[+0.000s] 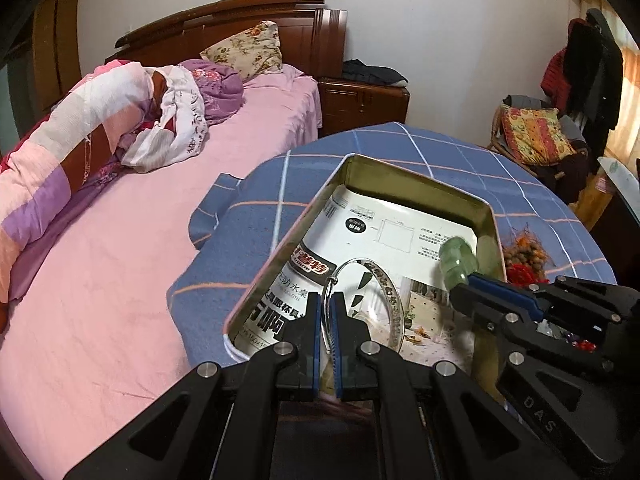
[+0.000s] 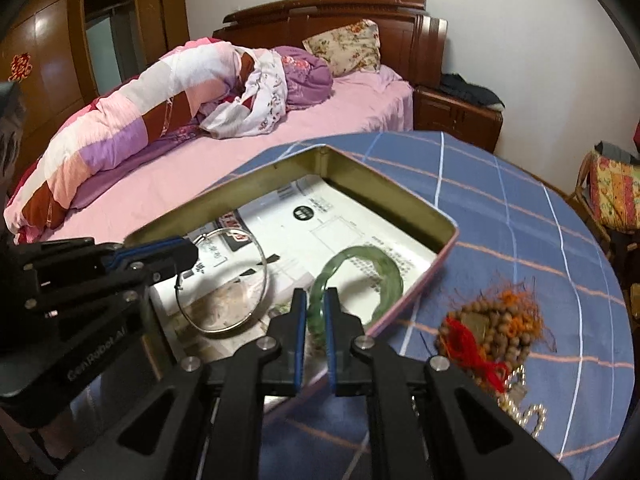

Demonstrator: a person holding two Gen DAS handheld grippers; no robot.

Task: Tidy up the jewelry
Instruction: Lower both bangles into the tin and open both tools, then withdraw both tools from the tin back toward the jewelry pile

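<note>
An open metal tin [image 1: 420,176] [image 2: 372,178] lined with printed paper sits on the blue checked tablecloth. My left gripper [image 1: 327,300] [image 2: 192,254] is shut on a thin silver bangle [image 1: 384,280] [image 2: 262,276], which hangs inside the tin. My right gripper [image 2: 316,298] [image 1: 460,288] is shut on a green jade bangle [image 2: 360,254] [image 1: 458,258], also over the tin's paper floor. The two bangles lie side by side, silver to the left, jade to the right.
A heap of wooden beads with red and orange tassels [image 2: 492,328] [image 1: 524,258] and a pearl strand [image 2: 528,416] lie on the cloth right of the tin. A bed with pink sheets [image 1: 120,260] stands left, a nightstand [image 1: 364,100] behind, a chair [image 1: 536,140] at right.
</note>
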